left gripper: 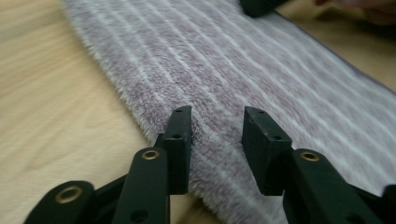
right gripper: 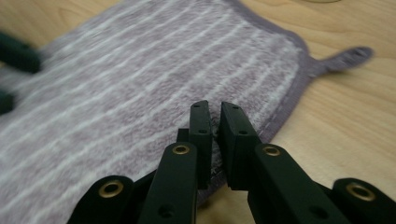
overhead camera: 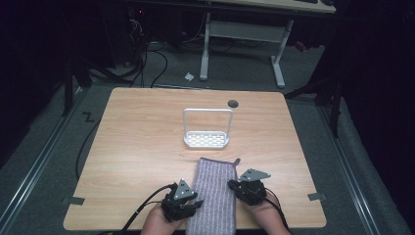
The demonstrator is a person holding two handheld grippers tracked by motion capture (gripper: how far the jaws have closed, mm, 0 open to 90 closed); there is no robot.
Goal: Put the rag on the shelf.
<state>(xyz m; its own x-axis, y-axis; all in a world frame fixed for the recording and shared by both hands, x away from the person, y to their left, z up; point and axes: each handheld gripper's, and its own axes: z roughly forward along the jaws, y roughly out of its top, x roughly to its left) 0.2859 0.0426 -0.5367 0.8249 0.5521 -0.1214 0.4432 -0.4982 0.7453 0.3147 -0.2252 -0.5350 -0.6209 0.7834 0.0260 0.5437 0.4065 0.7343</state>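
Left gripper [overhead camera: 192, 201] and right gripper [overhead camera: 234, 186] flank the towel [overhead camera: 214, 196] at the table's [overhead camera: 147, 127] six o'clock in the high view, rack [overhead camera: 206, 128] at twelve. Left gripper view: jaws gape over the towel edge [left gripper: 154, 121], ready to pinch. Right gripper view: jaws nearly closed, pinching the towel's edge [right gripper: 217, 175] to lift it.

The high view looks forward and down from the near side on the whole table [overhead camera: 147, 127]. Each gripper view sits low, close above the striped towel [overhead camera: 212, 196] (one at its left edge, one at its right), which all three views share.
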